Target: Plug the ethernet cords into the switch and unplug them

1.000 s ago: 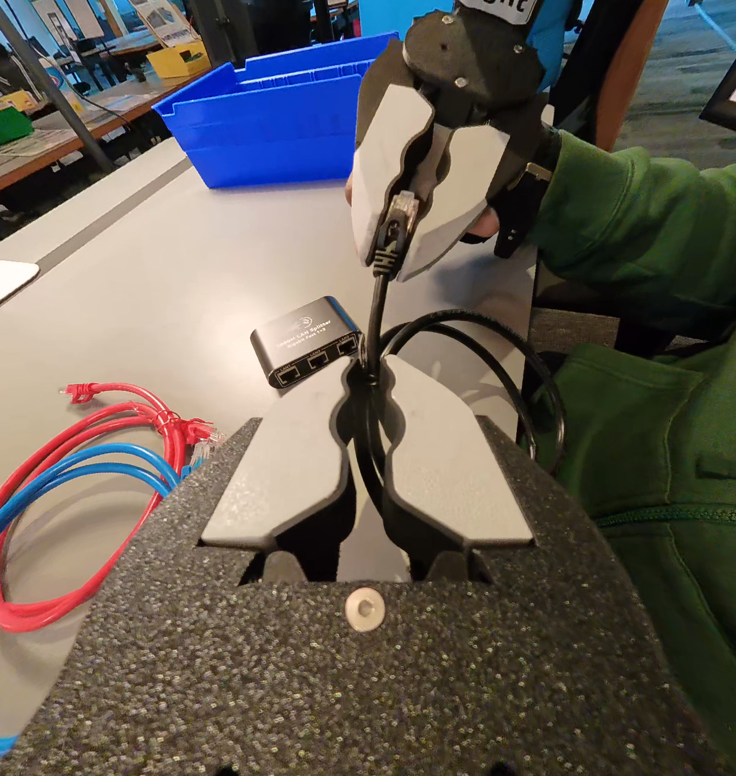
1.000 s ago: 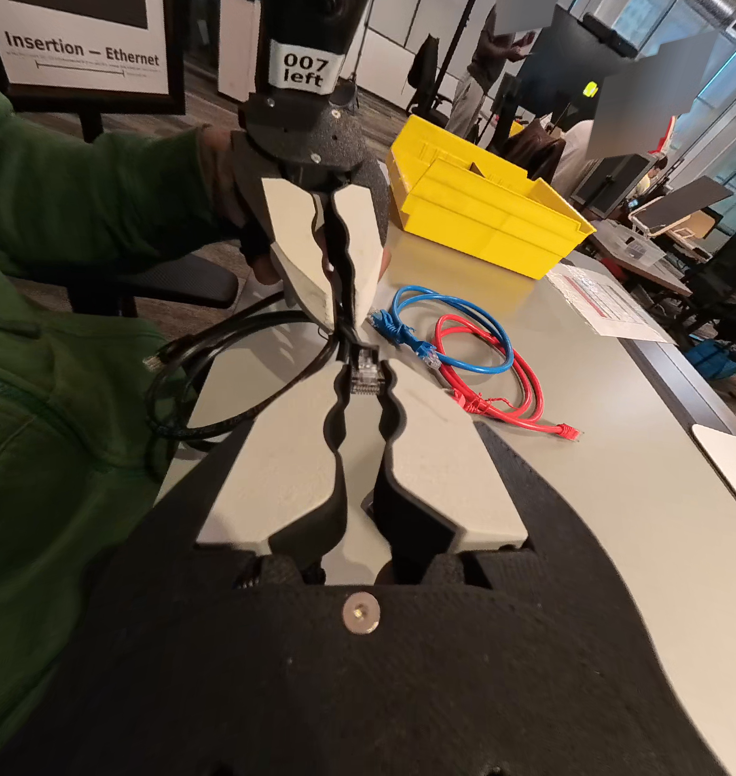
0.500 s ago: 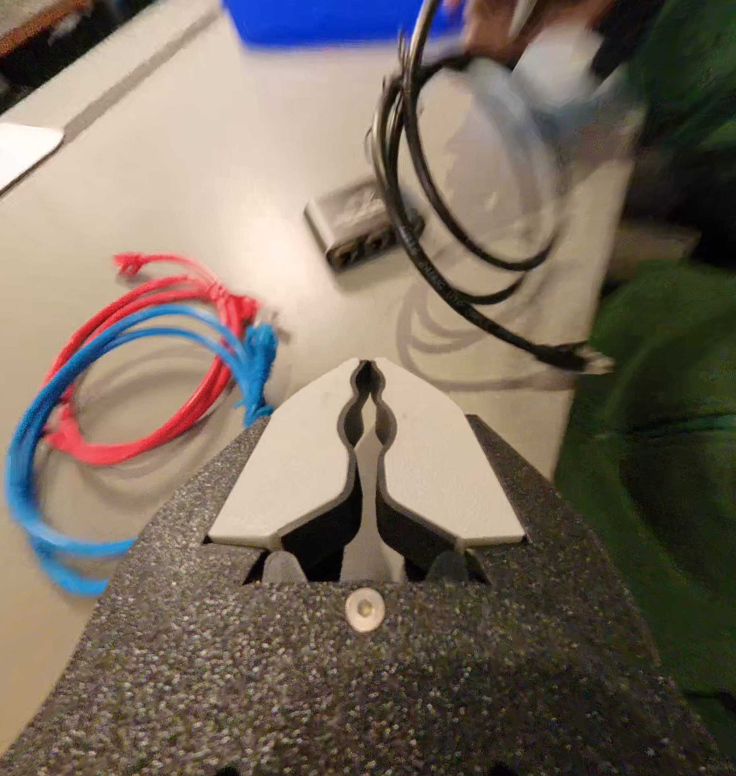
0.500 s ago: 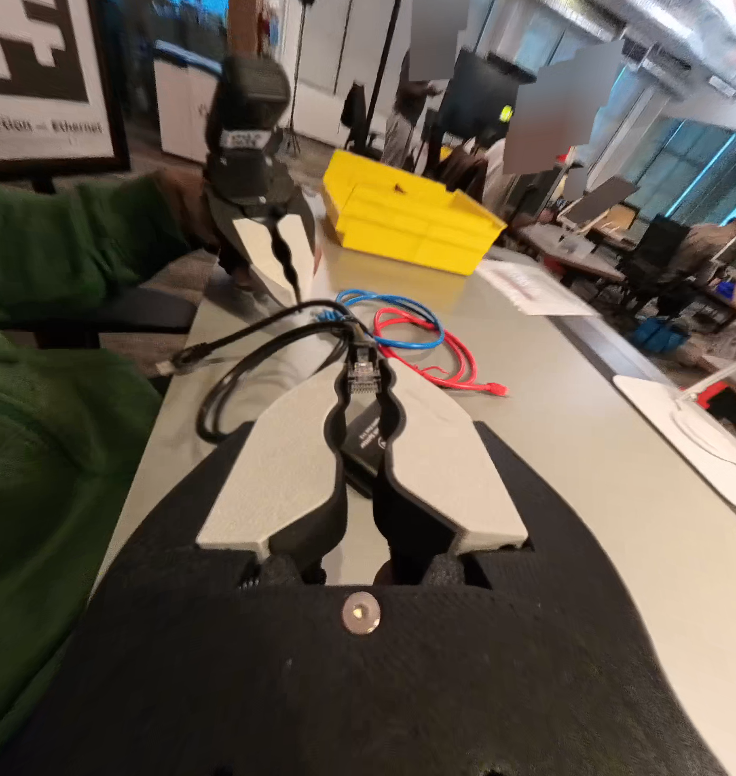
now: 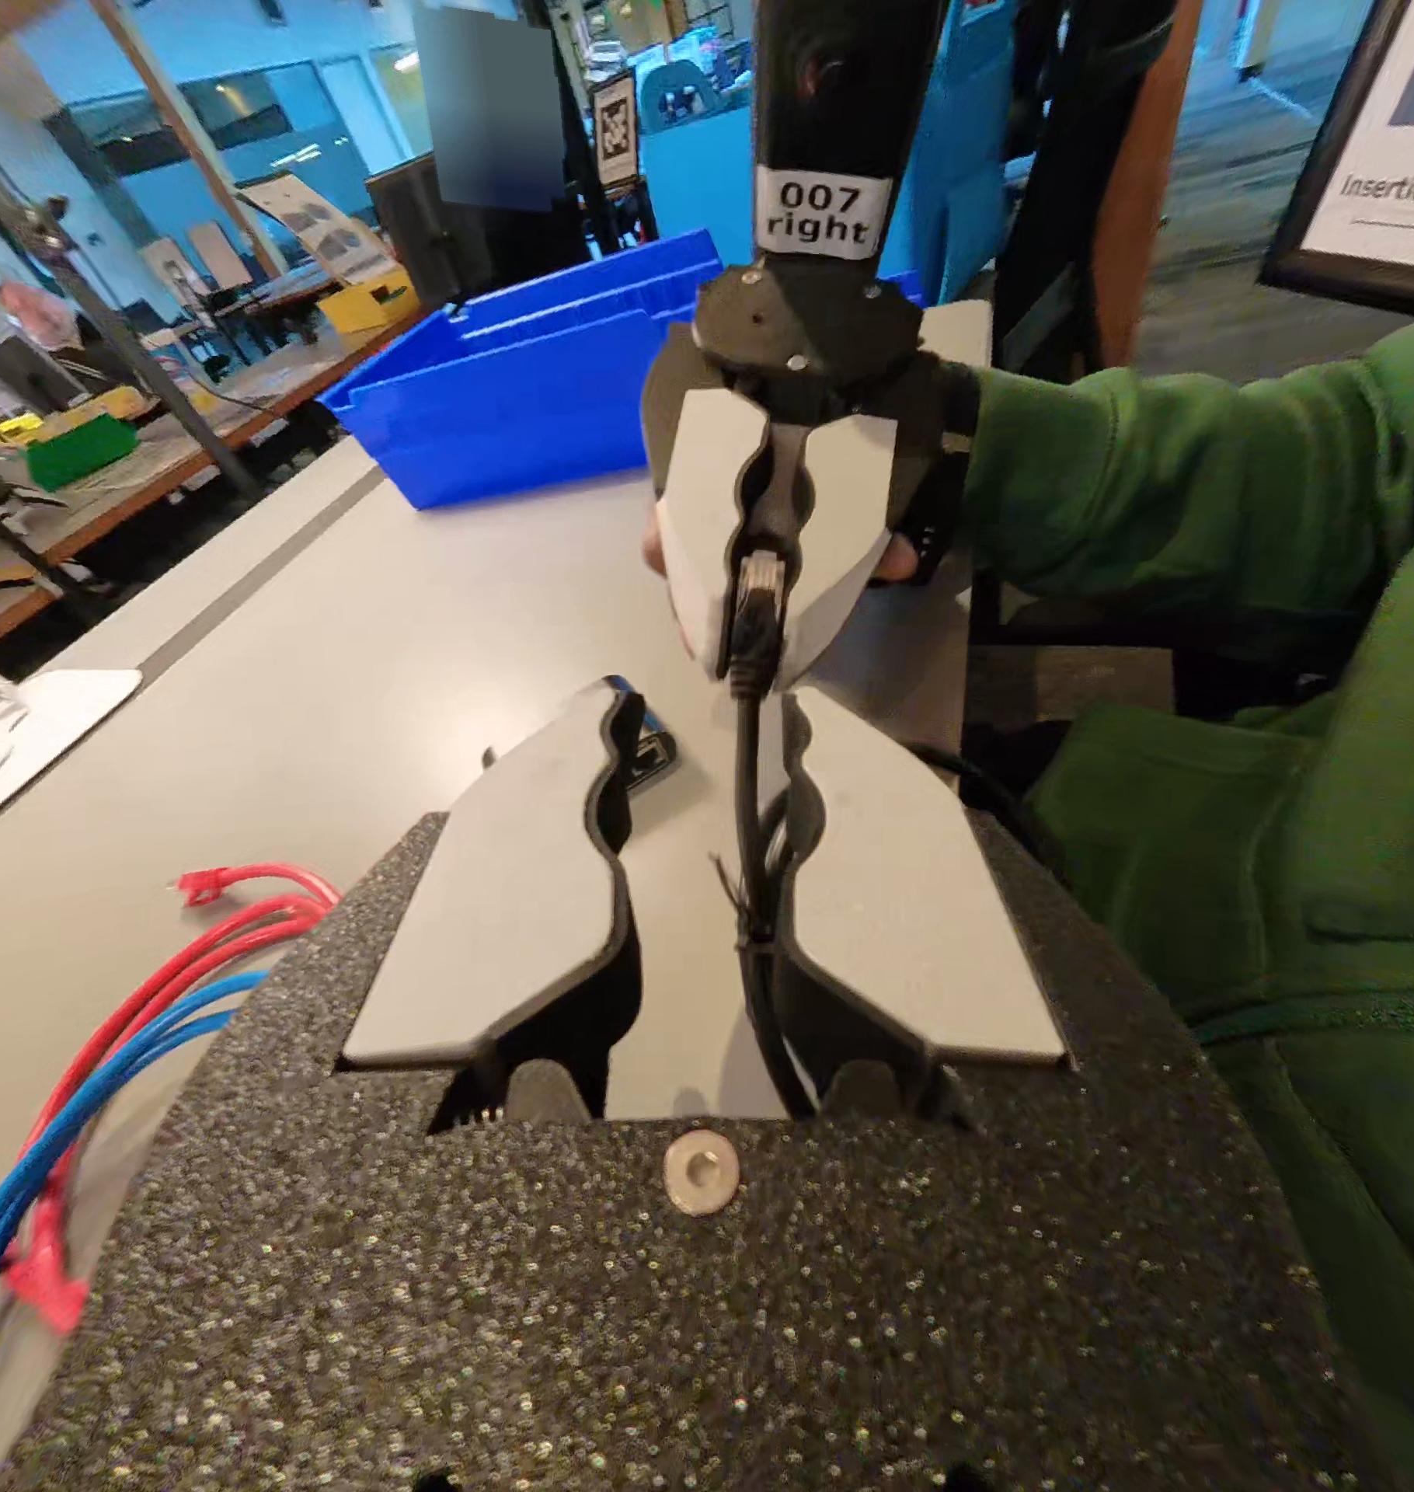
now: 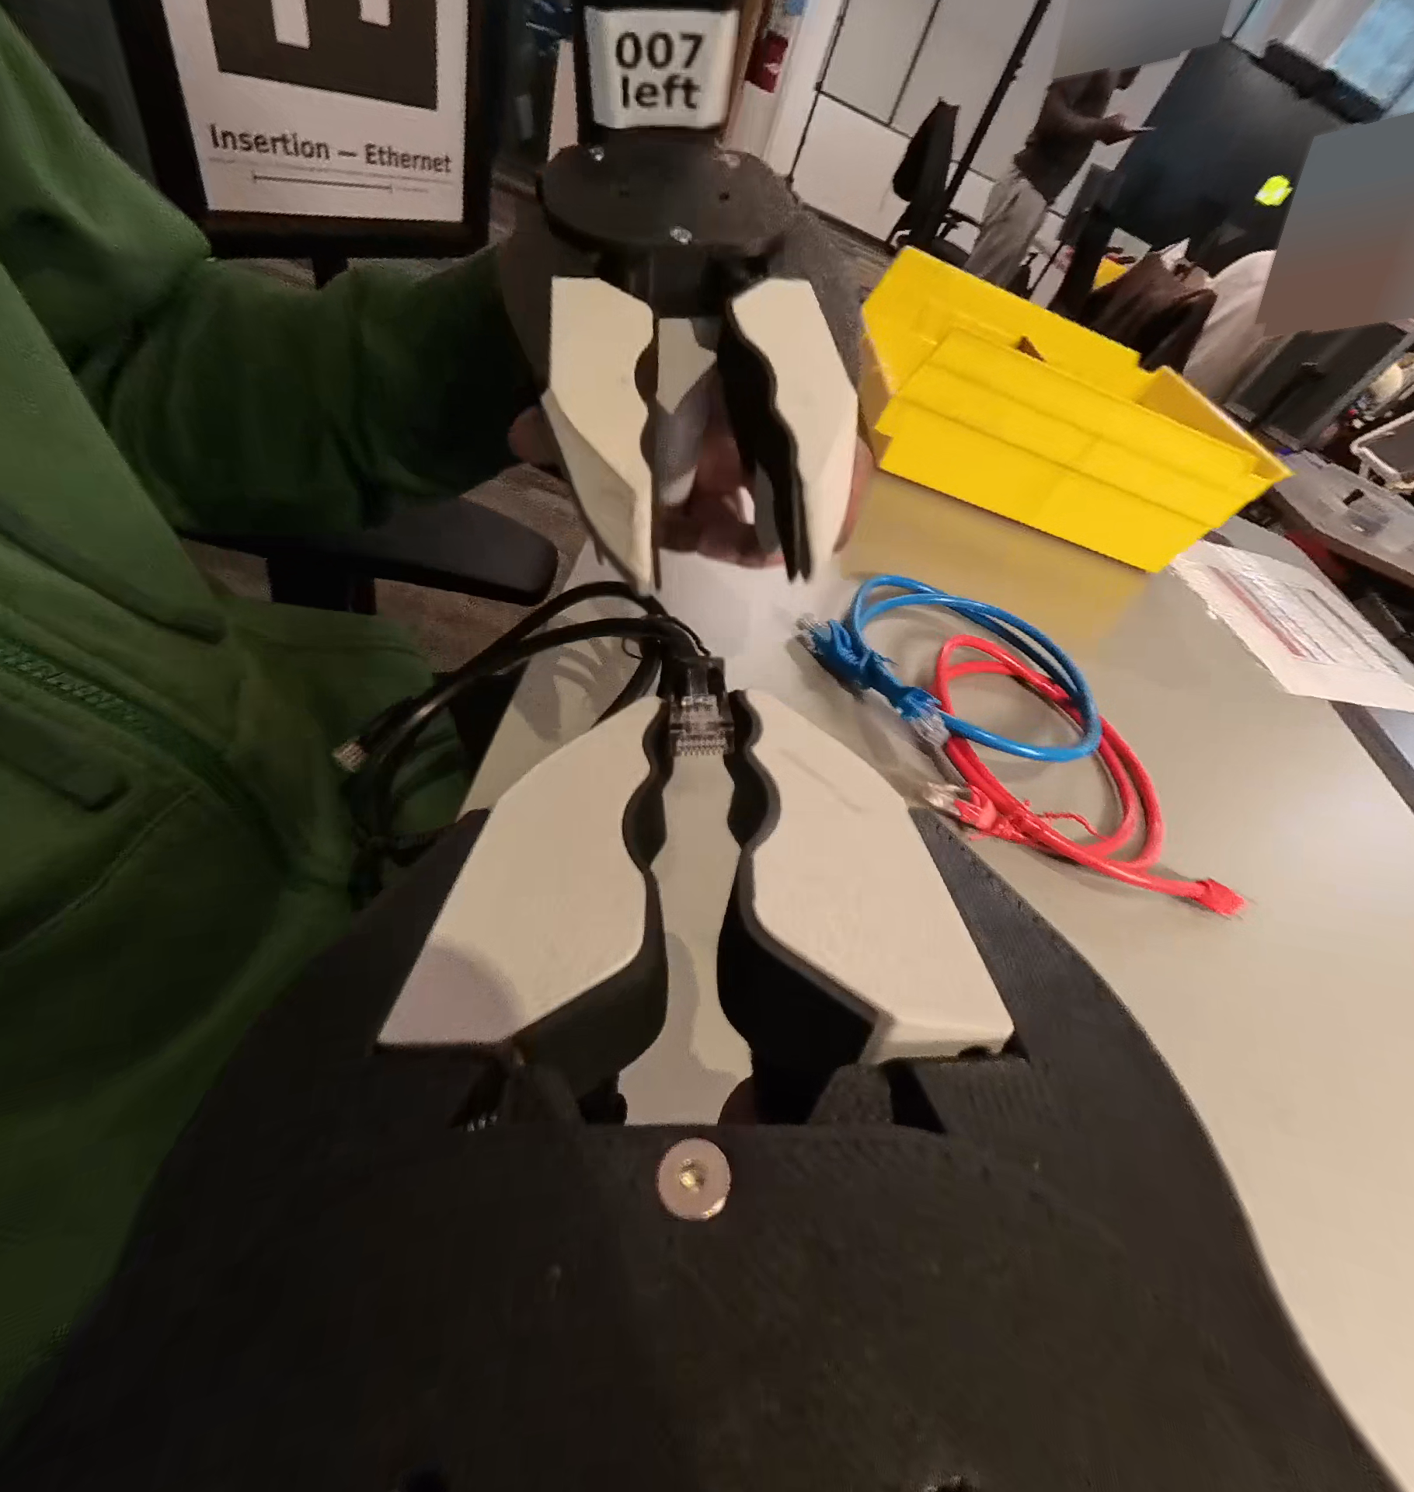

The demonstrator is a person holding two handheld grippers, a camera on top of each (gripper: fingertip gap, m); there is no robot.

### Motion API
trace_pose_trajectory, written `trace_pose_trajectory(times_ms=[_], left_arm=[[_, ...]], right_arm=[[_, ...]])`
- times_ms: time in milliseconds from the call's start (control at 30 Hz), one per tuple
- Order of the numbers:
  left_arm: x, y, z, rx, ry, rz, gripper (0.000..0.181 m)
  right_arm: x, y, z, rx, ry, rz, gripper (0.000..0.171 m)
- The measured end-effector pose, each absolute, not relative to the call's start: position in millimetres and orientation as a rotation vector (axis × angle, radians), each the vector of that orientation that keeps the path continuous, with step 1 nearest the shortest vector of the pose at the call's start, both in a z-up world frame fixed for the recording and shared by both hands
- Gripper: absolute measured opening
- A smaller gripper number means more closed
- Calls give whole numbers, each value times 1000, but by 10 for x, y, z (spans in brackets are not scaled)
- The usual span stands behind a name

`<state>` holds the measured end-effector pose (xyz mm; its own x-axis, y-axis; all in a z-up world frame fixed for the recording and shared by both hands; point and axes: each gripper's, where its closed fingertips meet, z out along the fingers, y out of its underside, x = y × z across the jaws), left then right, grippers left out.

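Note:
My right gripper [image 6: 697, 702] is shut on the clear plug [image 6: 696, 714] of a black ethernet cord and holds it above the table. In the left wrist view the right gripper [image 5: 756, 676] points down with the plug [image 5: 762, 577] between its fingers. The black cord [image 5: 742, 775] hangs from it and runs between the fingers of my left gripper [image 5: 704, 701], which is open, the cord close to its right finger. The left gripper [image 6: 720, 573] also shows open in the right wrist view. The black switch [image 5: 654, 757] lies on the table, mostly hidden behind my left finger.
Red cords [image 5: 260, 876] and blue cords [image 5: 122, 1041] lie coiled on the grey table [image 5: 365, 686]; they also show in the right wrist view [image 6: 1010, 727]. A blue bin [image 5: 526, 404] and a yellow bin [image 6: 1051, 436] stand at the table's ends. A paper sheet [image 6: 1317, 638] lies near the yellow bin. My two grippers' fingertips are within a few centimetres of each other. It is some 10 centimeters from my right tips to the black switch [image 5: 654, 757].
My left gripper, shut and empty away from the cord half a second ago, is now open around the black cord below the right gripper. The right gripper kept the plug.

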<state>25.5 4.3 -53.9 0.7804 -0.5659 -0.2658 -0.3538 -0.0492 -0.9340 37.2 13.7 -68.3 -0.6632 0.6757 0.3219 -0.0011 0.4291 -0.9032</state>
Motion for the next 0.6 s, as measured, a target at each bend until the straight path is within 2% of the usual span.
trace_pose_trajectory(times_ms=[100,300,367,600], left_arm=[[281,133,-668,-1693,729,-213,35],[365,158,-711,-1646,746,-281,13],[337,187,-716,-1643,748,-246,11],[278,190,-830,-1714,778,-197,11]], right_arm=[[312,59,-741,-562,-2013,1263,13],[270,122,-711,-592,-1966,1260,13],[257,156,-722,-612,-1964,1243,14],[269,325,-753,-679,-1952,1171,34]])
